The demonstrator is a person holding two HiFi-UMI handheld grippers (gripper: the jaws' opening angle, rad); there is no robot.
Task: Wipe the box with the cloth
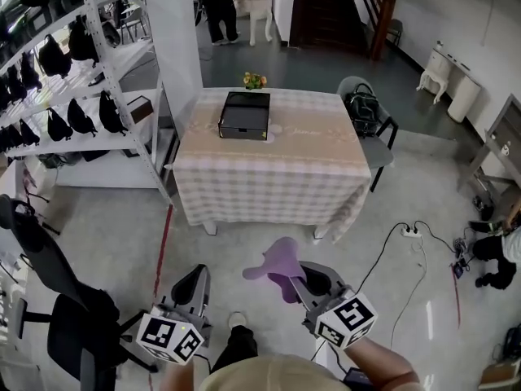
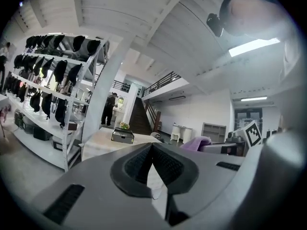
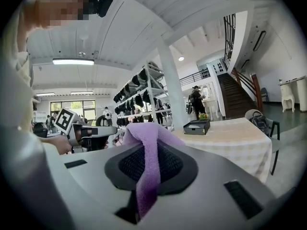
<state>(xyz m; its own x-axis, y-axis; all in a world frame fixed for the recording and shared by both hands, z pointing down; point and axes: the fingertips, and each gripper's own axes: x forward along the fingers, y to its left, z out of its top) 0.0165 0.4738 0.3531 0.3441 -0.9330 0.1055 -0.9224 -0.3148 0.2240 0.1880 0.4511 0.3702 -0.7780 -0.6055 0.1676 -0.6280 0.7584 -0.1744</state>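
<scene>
Head view, lower right: the right hand-held gripper (image 1: pixel 308 283) is clenched on the purple cloth (image 1: pixel 275 265), which flops out past its tips. At lower left, the left hand-held gripper (image 1: pixel 194 282) is clamped together on nothing. Well apart, in the upper middle, the black box (image 1: pixel 244 115) sits on the checked desk (image 1: pixel 277 169).

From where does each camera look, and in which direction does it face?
Head view: on the person's head, facing steeply down at table and box; left claw, right claw, a forearm show.
Left gripper view: on the left claw, facing along its shut, empty jaws toward the table; right claw at right.
Right gripper view: on the right claw, facing along jaws shut on the cloth; left claw at left.
Shared: all three show the box on the table.
</scene>
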